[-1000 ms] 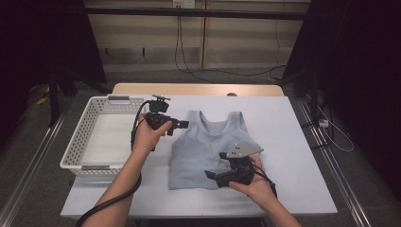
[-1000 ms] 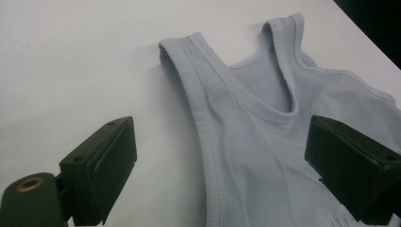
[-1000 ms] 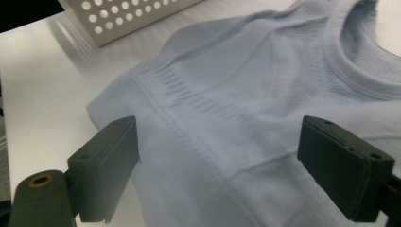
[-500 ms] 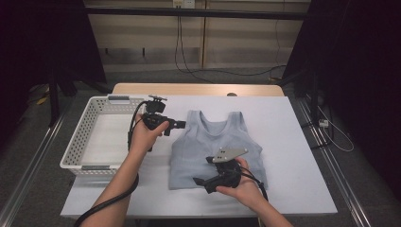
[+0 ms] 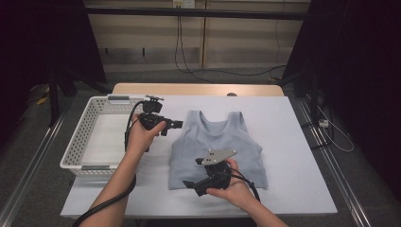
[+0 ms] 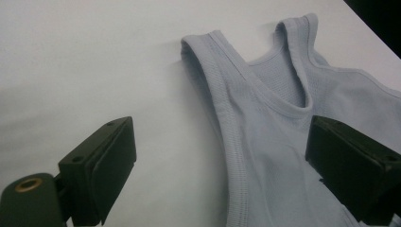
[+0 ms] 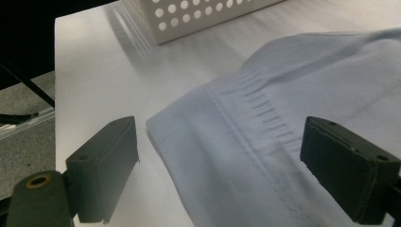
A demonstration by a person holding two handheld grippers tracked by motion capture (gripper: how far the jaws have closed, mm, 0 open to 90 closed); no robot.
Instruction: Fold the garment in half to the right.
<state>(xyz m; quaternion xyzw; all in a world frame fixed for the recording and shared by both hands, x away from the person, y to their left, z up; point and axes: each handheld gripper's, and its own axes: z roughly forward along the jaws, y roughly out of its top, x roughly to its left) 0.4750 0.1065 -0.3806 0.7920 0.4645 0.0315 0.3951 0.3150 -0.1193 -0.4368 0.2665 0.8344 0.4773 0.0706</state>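
Grey top (image 5: 217, 150) lying flat beside basket (image 5: 80, 142), nothing gripped yet; left tongs (image 5: 177, 125) gaping at strap, right tongs (image 5: 187, 184) gaping at hem corner; grasping, moving remaining

I see the top (image 5: 215, 146), a pale grey-blue ribbed tank, lying flat and face-up just right of the basket (image 5: 75, 146), straps away from me, hem nearest.

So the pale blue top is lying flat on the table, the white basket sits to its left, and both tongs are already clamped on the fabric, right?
Not quite: neither pair grips it. The left tongs and right tongs stand open over the pale blue top, as both gripper views show. The top does lie flat on the table, with the white basket to its left.
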